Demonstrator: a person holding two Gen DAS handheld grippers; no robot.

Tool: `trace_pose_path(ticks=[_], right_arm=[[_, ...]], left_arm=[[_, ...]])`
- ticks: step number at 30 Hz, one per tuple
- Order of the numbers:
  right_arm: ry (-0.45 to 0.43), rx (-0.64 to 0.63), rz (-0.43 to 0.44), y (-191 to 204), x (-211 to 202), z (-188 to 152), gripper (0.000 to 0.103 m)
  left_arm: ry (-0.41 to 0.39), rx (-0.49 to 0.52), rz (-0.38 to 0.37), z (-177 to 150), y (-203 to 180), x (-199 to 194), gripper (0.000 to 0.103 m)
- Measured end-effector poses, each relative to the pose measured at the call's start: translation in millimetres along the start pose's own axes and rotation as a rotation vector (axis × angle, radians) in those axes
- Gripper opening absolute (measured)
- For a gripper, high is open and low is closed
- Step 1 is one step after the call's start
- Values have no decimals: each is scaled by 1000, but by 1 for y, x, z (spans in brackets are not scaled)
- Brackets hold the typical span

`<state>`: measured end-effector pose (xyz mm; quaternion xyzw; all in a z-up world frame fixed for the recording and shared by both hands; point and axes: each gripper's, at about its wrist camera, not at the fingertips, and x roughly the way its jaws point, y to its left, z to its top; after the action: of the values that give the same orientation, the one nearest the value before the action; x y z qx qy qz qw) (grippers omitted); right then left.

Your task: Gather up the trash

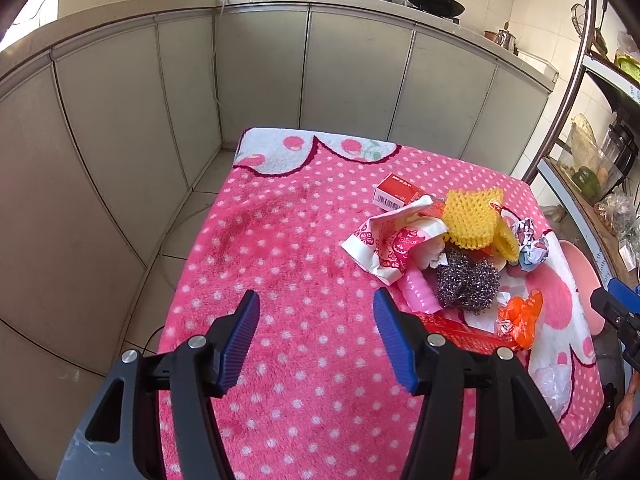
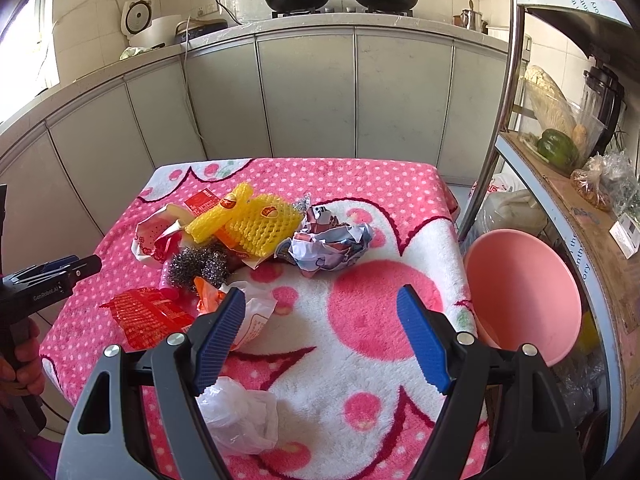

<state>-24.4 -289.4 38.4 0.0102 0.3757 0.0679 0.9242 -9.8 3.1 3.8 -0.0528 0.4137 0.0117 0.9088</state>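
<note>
A pile of trash lies on the pink dotted cloth of the table (image 1: 280, 248): yellow foam netting (image 1: 474, 216) (image 2: 260, 222), a steel scourer (image 1: 466, 280) (image 2: 200, 266), crumpled paper (image 1: 530, 244) (image 2: 332, 246), a red wrapper (image 2: 148, 316), an orange wrapper (image 1: 520, 318) and a clear plastic bag (image 2: 240, 416). My left gripper (image 1: 316, 340) is open and empty over bare cloth, left of the pile. My right gripper (image 2: 320, 336) is open and empty above the cloth, with the clear bag under its left finger. A pink basin (image 2: 524, 296) stands just right of the table.
A red box (image 1: 396, 192) and a patterned paper bag (image 1: 390, 240) lie at the pile's far side. Grey kitchen cabinets (image 2: 304, 92) run behind the table. A metal shelf rack (image 2: 560, 152) with vegetables stands close on the right.
</note>
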Motion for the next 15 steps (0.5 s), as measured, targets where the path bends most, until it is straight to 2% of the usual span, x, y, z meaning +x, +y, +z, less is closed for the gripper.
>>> trace_pose_path(ticks=[15], right_arm=[[11,6,15,-1,3,-4,78]], left_arm=[[20,5,6,1,-1,6,60]])
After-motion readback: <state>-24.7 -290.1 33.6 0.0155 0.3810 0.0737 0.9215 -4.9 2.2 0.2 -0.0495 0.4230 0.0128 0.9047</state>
